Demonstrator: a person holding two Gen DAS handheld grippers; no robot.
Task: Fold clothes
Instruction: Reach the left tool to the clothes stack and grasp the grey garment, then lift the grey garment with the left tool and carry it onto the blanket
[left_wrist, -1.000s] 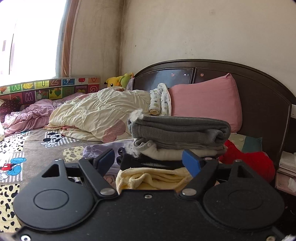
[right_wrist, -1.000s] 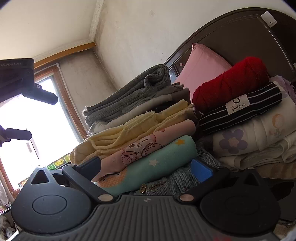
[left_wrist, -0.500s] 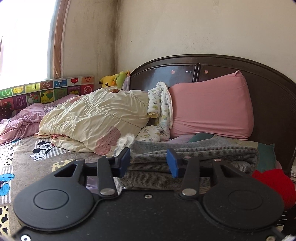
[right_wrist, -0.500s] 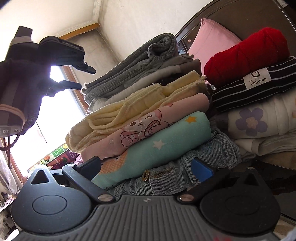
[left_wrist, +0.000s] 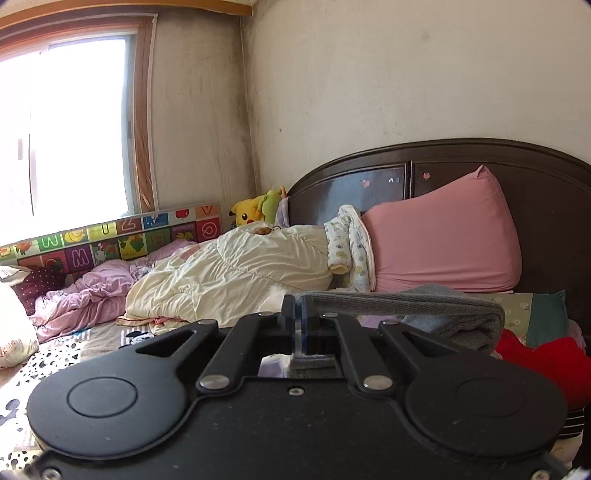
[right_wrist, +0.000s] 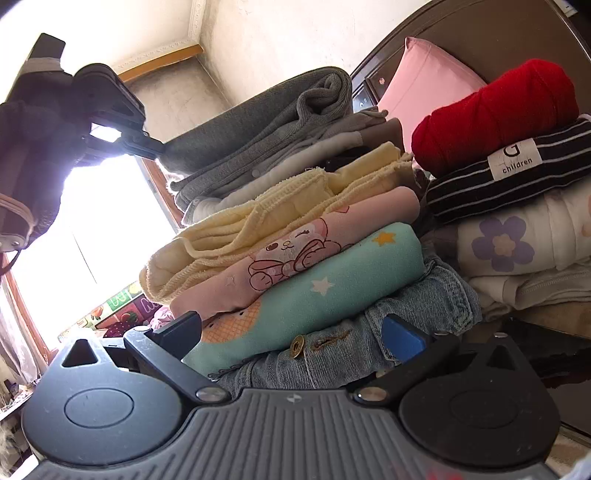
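Stained cream walls, bright wood-framed window, dark curved headboard, pink pillow

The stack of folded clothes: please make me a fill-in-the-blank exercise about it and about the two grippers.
1. The left gripper is shut on the ____ garment at the top of the stack.
2. The right gripper is ____, its fingers on either side of the jeans.
3. The red knit lies on a striped garment whose label reads ____.
4. Against the headboard leans a ____ pillow.

Missing words: grey; open; children; pink
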